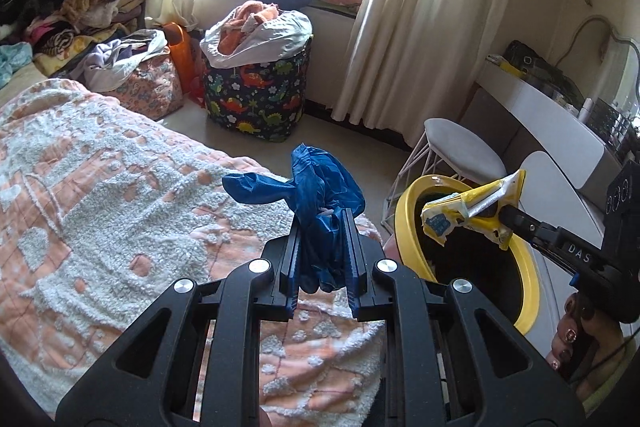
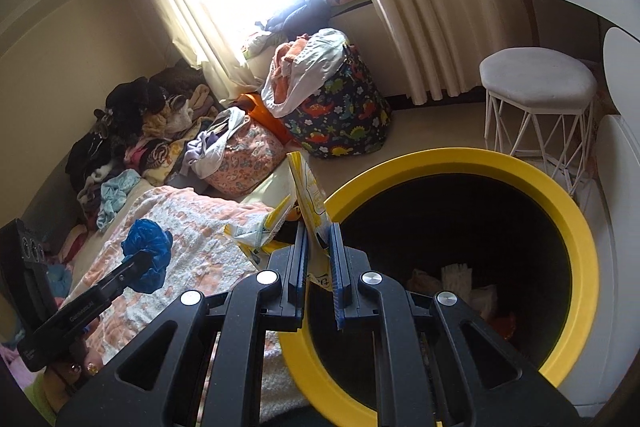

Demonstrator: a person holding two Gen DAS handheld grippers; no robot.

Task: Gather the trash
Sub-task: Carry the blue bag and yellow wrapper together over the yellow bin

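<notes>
Item: yellow wrapper (image 2: pixel 308 195), clamped in my right gripper (image 2: pixel 319 255) at the yellow bin (image 2: pixel 576 211) rim (left gripper (image 1: pixel 322 227) pinches a blue bag (image 1: pixel 320 183)); centre over opening before releasing

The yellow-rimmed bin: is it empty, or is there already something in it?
Not empty. The right wrist view looks down into the yellow-rimmed bin and shows pale crumpled scraps at its dark bottom.

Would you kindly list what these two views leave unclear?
- Bin contents: right wrist view, deep shadow; only pale scraps show.
- Yellow wrapper print: too small and crumpled in both views.
- Blue bag lower part: left wrist view, hidden between the left gripper fingers.
</notes>
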